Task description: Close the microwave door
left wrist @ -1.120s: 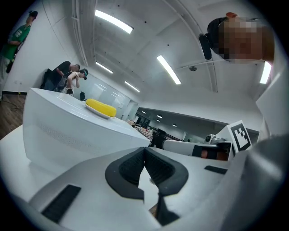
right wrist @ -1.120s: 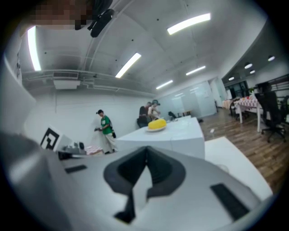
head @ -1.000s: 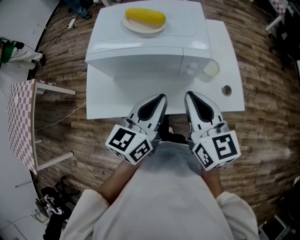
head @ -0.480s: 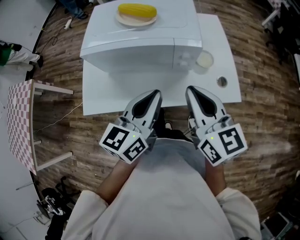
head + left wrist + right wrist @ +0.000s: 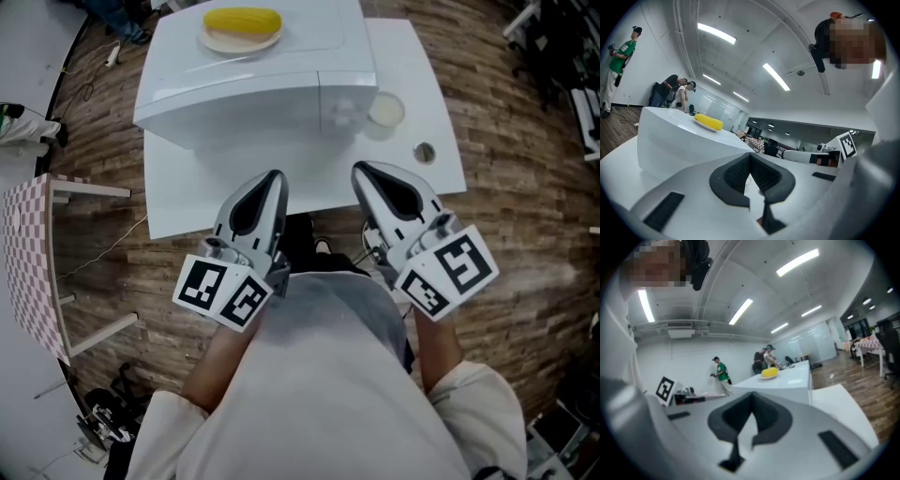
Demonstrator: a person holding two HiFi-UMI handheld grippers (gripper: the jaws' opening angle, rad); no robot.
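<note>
The microwave (image 5: 253, 103) stands on a white table (image 5: 412, 66) at 12 o'clock from the person. Its door (image 5: 234, 117) faces them and lies flush with the body (no gap shows along its edge in the head view). On top of the oven, toward 11 o'clock, a pale plate (image 5: 240, 39) carries a yellow cob of corn (image 5: 242, 19). The corn also shows as a yellow lump in the left gripper view (image 5: 708, 122) and the right gripper view (image 5: 769, 373).

The left gripper (image 5: 269, 186) is held low, over the near table edge at 6 o'clock from the microwave. Its jaws are clenched tip to tip with nothing between them, which its own view confirms (image 5: 750, 157). The right gripper (image 5: 368, 176) sits beside it at 3 o'clock, well apart from the door. It too is pressed closed and empty (image 5: 751, 397).

A small cup (image 5: 385, 111) stands just beside the microwave at its 3 o'clock. A little round fitting (image 5: 424, 152) is set in the tabletop at 5 o'clock from the cup. A checkered side table (image 5: 23, 253) stands on the wooden floor (image 5: 525, 187) at 9 o'clock.
</note>
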